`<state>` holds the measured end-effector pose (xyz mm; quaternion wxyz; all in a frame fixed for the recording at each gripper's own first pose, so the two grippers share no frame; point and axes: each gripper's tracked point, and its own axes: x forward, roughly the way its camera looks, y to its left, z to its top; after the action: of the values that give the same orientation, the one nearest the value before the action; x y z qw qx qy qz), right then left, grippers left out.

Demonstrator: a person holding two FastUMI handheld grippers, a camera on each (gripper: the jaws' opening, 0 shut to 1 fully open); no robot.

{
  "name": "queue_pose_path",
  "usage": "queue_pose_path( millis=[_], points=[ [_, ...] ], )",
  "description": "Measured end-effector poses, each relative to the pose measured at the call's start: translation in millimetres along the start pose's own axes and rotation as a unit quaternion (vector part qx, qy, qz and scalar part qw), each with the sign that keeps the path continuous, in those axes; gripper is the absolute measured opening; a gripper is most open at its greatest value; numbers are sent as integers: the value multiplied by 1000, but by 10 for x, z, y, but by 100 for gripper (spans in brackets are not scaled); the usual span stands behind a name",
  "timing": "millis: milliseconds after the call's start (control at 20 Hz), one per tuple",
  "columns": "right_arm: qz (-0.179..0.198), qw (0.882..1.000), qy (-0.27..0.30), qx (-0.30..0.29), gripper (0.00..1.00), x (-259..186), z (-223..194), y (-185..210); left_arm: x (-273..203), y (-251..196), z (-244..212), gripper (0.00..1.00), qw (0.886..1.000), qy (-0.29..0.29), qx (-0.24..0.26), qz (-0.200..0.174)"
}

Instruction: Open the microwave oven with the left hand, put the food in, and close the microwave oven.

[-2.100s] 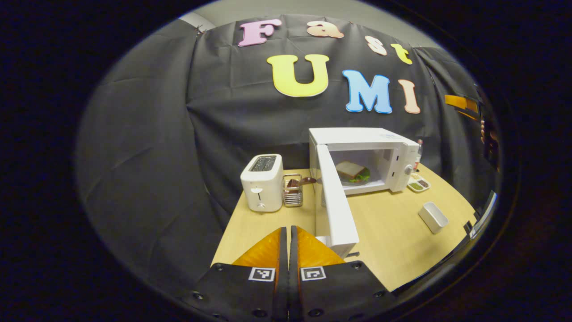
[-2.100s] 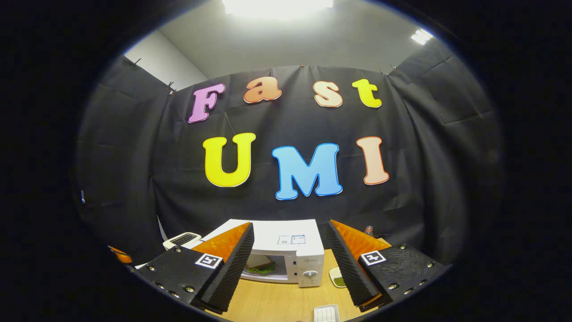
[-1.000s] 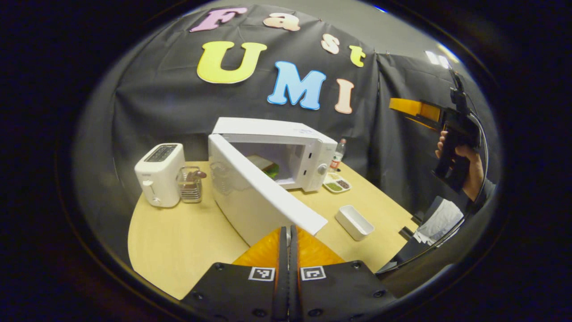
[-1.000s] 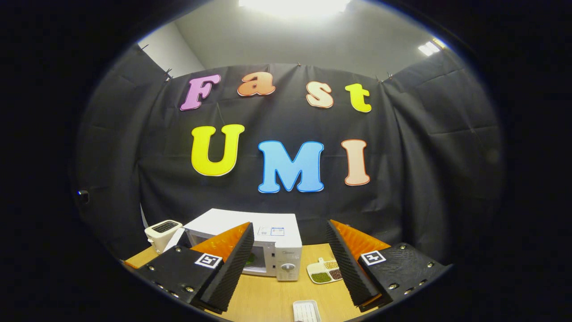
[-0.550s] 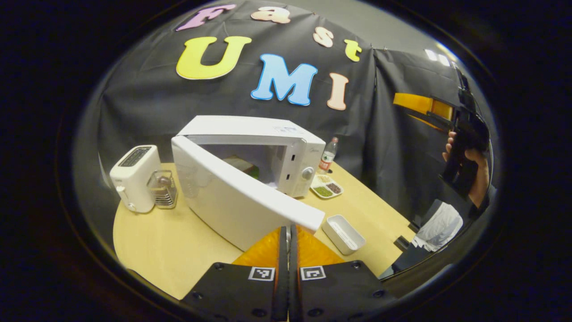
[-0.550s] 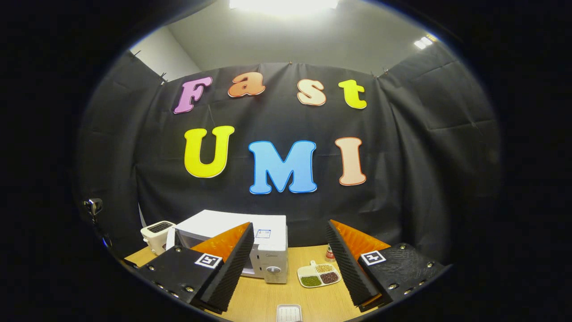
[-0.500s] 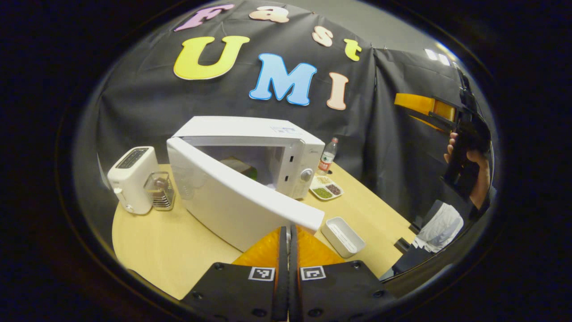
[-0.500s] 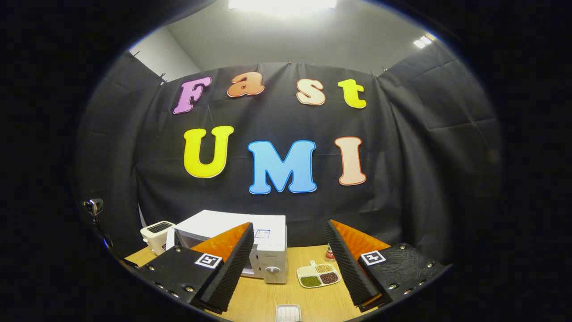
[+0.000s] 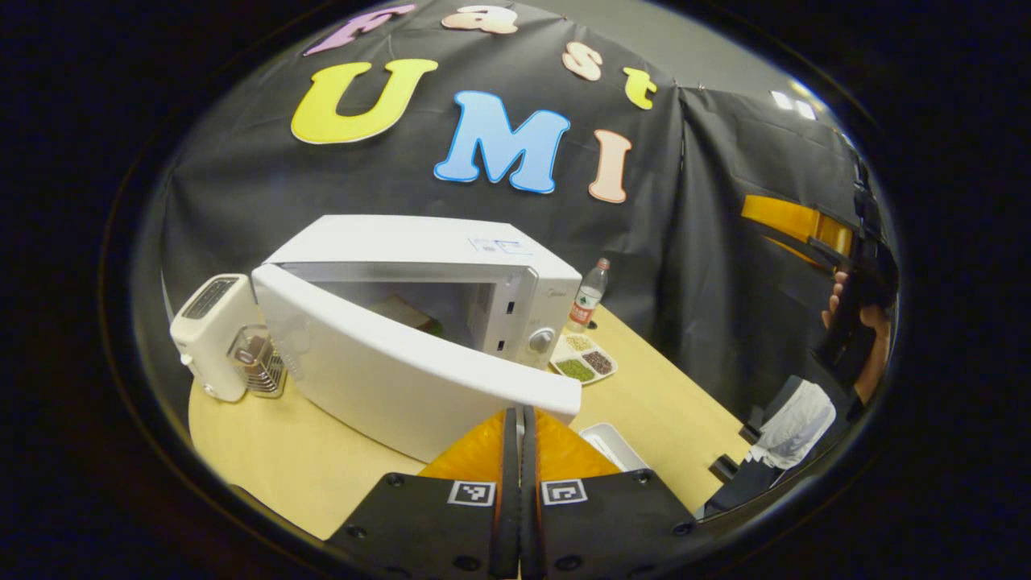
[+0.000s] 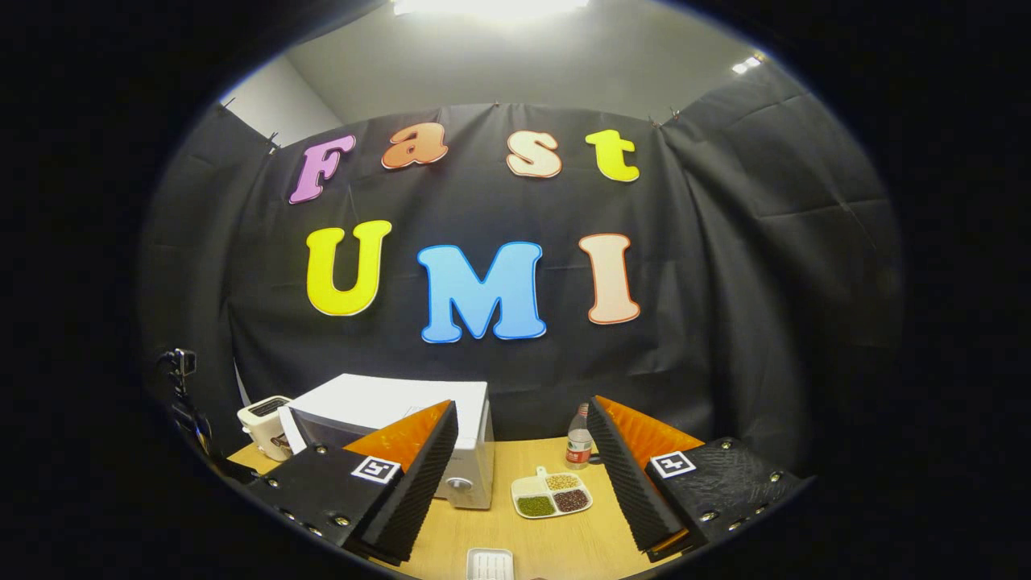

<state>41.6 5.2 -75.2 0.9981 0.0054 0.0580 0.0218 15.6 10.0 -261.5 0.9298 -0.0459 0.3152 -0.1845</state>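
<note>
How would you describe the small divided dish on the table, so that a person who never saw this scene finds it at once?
Start from the white microwave oven on the wooden table. Just to the right of its control knob, in front of the plastic bottle, lies the divided dish. It is white with separate compartments of green, pale and dark grains, whereas the white rectangular tray nearer the camera looks empty.

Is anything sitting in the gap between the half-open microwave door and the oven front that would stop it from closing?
Nothing visible blocks it. The microwave door stands partly open, the left gripper shut just behind its free edge. The food lies inside the cavity, behind the opening. The segmented dish and white tray lie off to the side.
</note>
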Motion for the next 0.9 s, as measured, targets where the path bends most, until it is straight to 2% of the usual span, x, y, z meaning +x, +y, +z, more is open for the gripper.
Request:
queue_pose_path(
  millis=[250,400,700,900],
  points=[
    [-21,1000,2,4,97,-5,-35,-284,283,-9,157,5,1000,-7,-11,-1],
    [-31,1000,2,5,97,15,-23,-420,448,-20,222,7,1000,-6,-6,1],
    [-37,999,-6,-1,97,158,70,-660,751,-89,334,7,1000,-9,2,11],
    [-40,999,-5,-6,97,177,64,-788,1016,-75,431,7,1000,-13,-19,10]
  ],
)
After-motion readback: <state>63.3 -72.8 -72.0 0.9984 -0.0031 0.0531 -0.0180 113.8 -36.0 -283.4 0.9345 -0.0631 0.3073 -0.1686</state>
